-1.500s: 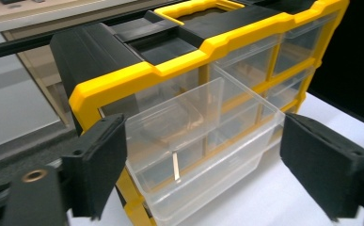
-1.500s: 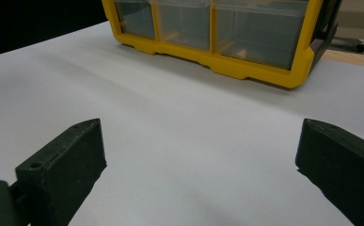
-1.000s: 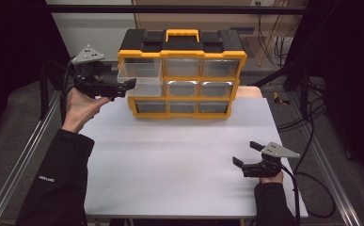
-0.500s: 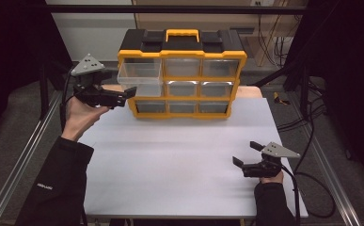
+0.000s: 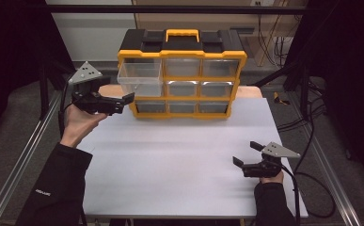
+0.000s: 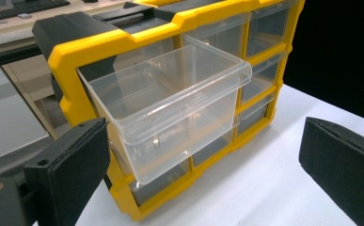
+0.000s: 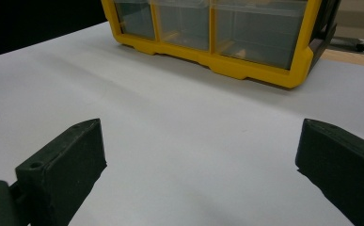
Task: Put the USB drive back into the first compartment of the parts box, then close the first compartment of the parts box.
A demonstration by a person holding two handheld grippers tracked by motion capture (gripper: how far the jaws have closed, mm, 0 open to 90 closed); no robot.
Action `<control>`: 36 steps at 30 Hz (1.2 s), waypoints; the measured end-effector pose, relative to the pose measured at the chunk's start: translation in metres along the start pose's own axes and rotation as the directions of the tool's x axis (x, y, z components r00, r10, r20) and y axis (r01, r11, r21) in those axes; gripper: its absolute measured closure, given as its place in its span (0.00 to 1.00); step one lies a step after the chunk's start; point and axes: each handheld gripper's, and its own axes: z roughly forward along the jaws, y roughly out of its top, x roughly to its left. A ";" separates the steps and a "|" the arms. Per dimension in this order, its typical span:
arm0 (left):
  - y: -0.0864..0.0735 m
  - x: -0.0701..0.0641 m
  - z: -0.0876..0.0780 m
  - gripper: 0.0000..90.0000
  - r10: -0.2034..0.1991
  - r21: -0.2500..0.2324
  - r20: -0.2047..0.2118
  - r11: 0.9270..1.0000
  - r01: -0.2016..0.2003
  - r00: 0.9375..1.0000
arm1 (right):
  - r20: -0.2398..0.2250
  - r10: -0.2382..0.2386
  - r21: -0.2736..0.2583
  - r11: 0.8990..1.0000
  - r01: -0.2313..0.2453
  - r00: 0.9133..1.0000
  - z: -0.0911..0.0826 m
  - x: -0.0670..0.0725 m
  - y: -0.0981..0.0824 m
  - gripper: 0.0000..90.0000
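Left tool (image 6: 203, 174) is spread wide, holding nothing, right in front of the half-out clear drawer (image 6: 170, 106); a nudge could dump it (right tool (image 5: 248, 157) gapes too).

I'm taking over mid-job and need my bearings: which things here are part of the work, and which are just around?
In the job:
- clear drawer, top left, pulled partly out
- yellow organizer that holds it
- left tongs, open, just beside the organizer

Just around:
- right tongs, open, low over the white table, far from the organizer
- cables on the floor at right
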 end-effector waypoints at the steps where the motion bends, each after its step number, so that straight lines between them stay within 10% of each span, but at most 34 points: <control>1: -0.001 0.000 0.000 0.02 0.000 0.001 0.001 1.000 0.000 1.000 | -0.002 0.000 0.000 1.000 0.000 1.000 0.000 0.000 0.000 0.02; 36: -0.035 -0.007 0.009 0.06 -0.039 0.026 0.029 0.999 0.038 0.999 | 0.001 0.003 -0.001 1.000 -0.003 1.000 0.000 0.000 0.000 0.02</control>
